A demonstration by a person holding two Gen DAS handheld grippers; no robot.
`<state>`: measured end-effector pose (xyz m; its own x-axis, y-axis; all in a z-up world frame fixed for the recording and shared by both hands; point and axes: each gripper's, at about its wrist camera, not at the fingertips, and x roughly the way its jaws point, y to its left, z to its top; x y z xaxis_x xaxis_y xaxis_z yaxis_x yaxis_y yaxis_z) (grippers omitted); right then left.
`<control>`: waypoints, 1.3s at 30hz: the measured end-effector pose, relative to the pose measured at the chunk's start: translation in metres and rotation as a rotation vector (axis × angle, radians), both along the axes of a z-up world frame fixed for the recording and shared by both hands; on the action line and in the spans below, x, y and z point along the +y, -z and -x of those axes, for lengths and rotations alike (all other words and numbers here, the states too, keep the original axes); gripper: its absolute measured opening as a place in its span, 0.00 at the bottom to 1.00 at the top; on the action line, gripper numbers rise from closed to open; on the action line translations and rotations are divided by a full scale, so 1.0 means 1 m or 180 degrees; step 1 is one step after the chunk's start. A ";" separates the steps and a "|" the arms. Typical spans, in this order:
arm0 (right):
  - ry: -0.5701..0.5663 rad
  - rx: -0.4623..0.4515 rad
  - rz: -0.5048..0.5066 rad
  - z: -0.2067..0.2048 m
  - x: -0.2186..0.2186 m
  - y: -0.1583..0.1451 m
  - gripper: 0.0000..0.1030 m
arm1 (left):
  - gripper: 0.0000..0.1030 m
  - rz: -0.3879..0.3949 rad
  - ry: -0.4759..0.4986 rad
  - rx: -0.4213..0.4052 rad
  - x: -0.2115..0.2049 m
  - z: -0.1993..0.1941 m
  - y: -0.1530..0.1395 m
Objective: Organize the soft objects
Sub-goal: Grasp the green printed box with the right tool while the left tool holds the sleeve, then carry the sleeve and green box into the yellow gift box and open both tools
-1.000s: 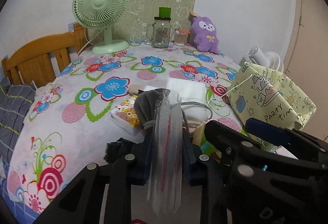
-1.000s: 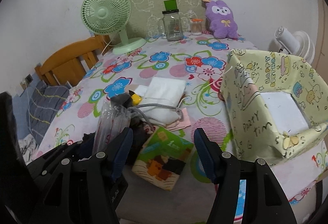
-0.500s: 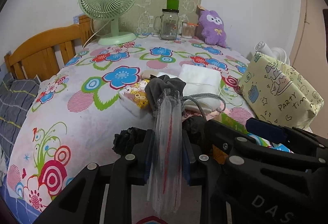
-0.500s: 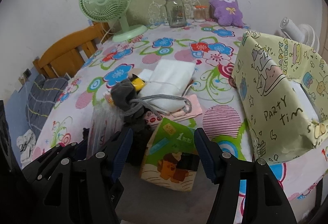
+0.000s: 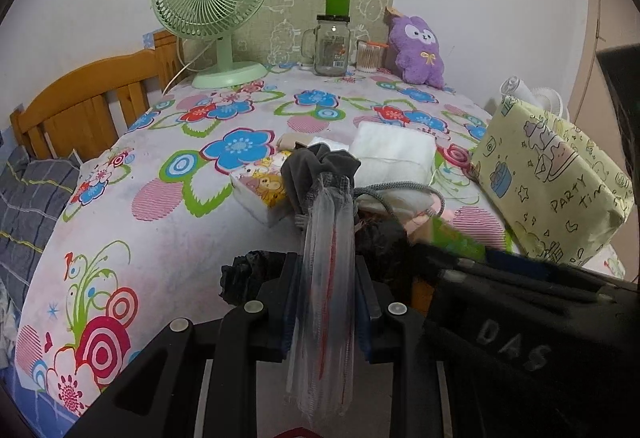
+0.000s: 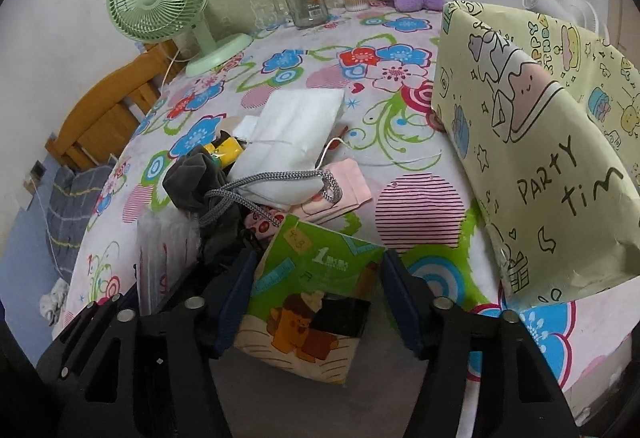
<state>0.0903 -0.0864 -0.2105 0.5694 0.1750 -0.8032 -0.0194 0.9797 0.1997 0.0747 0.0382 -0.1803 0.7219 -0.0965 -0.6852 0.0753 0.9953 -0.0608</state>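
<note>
My left gripper (image 5: 326, 274) is shut on a clear plastic bag (image 5: 326, 318) with red print; it also shows in the right wrist view (image 6: 160, 258). My right gripper (image 6: 318, 286) is open, its jaws on either side of a green tissue pack (image 6: 316, 302) lying at the table's front edge. Behind lie a grey drawstring pouch (image 6: 196, 177), a white folded cloth (image 6: 296, 137), a pink cloth (image 6: 340, 189), a cartoon tissue pack (image 5: 264, 185) and a black cloth (image 5: 244, 274). A yellow gift bag (image 6: 540, 141) stands open at the right.
On the flowered table (image 5: 160, 238), at the back, stand a green fan (image 5: 212, 21), a glass jar (image 5: 332, 45), a cotton-swab jar (image 5: 368, 55) and a purple plush (image 5: 418, 51). A wooden chair (image 5: 80, 109) is at the left.
My right gripper has moved forward and down until its jaws straddle the green tissue pack. My left gripper still holds the plastic bag and has shifted slightly.
</note>
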 end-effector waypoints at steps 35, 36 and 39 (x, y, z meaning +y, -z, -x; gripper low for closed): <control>0.0022 -0.0651 0.0111 0.012 -0.011 -0.088 0.52 | 0.23 0.0017 0.0016 -0.0458 -0.016 0.006 -0.079; 0.0023 -0.0667 0.0123 0.012 -0.011 -0.091 0.52 | 0.23 0.0019 0.0020 -0.0468 -0.017 0.006 -0.081; 0.0027 -0.0721 0.0145 0.014 -0.013 -0.099 0.52 | 0.23 0.0024 0.0035 -0.0501 -0.019 0.005 -0.087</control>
